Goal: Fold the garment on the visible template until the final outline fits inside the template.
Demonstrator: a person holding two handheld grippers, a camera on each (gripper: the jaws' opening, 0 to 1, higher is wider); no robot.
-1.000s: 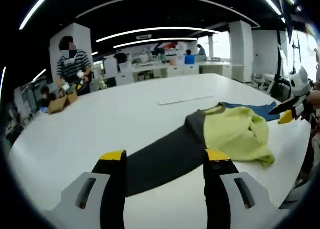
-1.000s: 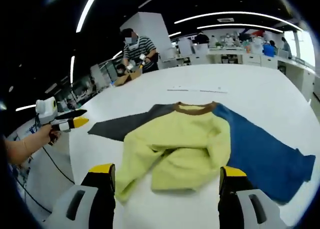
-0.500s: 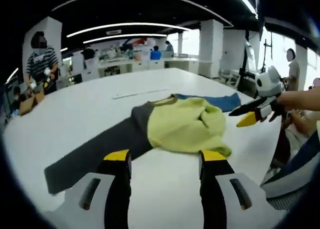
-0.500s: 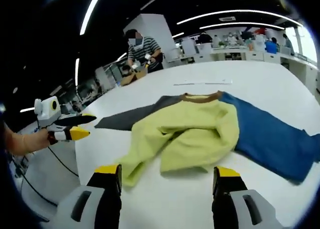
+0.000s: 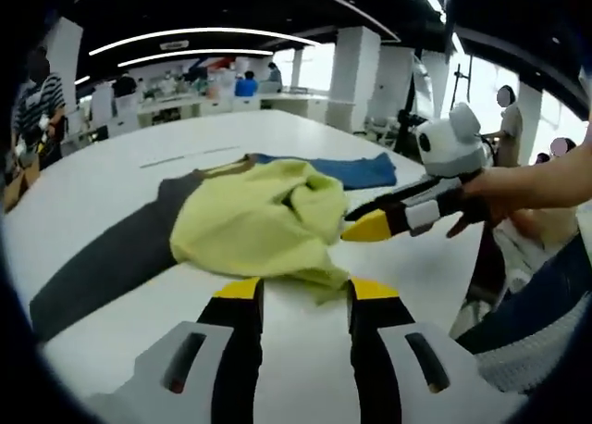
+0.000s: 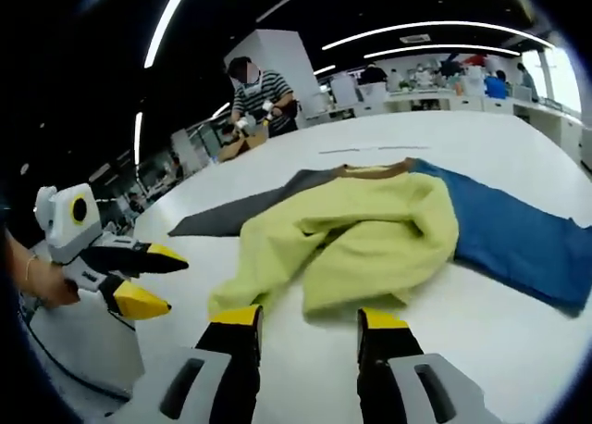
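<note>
Judging from how things lie, little of the folding is done. Nearest in the left gripper view, the left gripper (image 5: 301,299) is held low over the white table (image 5: 111,179) with its jaws parted by a narrow gap and nothing between them; its yellow tips sit just short of the garment's crumpled near edge. In the right gripper view the right gripper (image 6: 303,327) is likewise seen with jaws slightly apart and empty, just before the bunched hem. Beyond the tips the garment (image 5: 259,216) is spread on the table: its yellow-green body (image 6: 356,234) is rumpled and heaped on itself, the grey sleeve (image 5: 97,262) is stretched out flat to one side, and the blue sleeve (image 6: 518,239) is laid out to the other, with the brown collar (image 6: 375,171) at the far edge. Neither sleeve has been brought in, so the outline is judged far too wide. A thin pale line (image 6: 365,149) is seen on the table past the collar; whether it belongs to the template cannot be told. Farther off, a person in a striped top (image 6: 259,95) is seen at a cardboard box (image 6: 242,143).
</note>
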